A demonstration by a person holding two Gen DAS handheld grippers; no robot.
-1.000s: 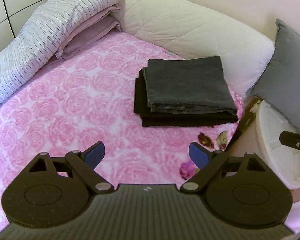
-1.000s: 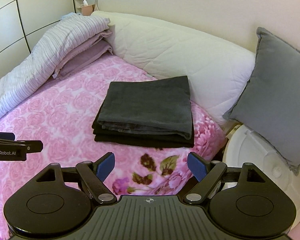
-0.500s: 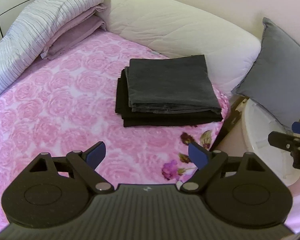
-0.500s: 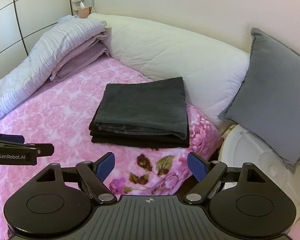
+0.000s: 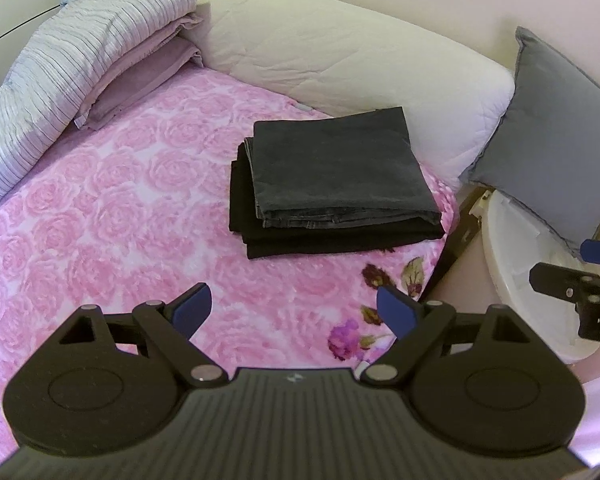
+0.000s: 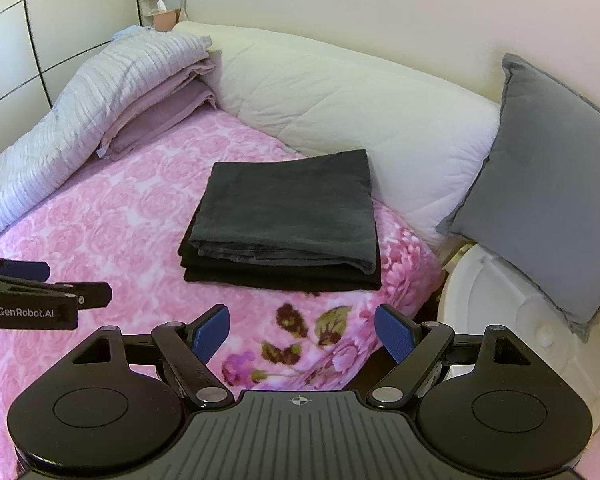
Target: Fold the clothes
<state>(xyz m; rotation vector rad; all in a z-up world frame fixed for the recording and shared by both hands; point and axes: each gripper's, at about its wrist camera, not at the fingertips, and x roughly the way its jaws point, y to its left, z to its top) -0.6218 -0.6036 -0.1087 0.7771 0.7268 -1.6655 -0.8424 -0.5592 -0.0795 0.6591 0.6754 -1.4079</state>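
Drawn back slightly from folded stack (image 5: 332,184) lying ahead on bed (image 5: 120,216); left gripper (image 5: 292,308) nearer, right gripper (image 6: 302,330) likewise wide, empty.

A stack of two folded garments (image 5: 332,184) lies on the bedspread (image 5: 112,216), near the bed's right end. The upper garment (image 6: 288,212) rests on the lower garment (image 6: 280,274). Behind the stack, a long bolster (image 5: 340,64) runs along the wall. At the far left, a folded quilt (image 5: 72,64) lies on folded sheets (image 5: 148,72), touching the bolster's left end. Right of the bolster, a cushion (image 6: 548,200) leans over a round lid (image 6: 532,344) beside the bed.
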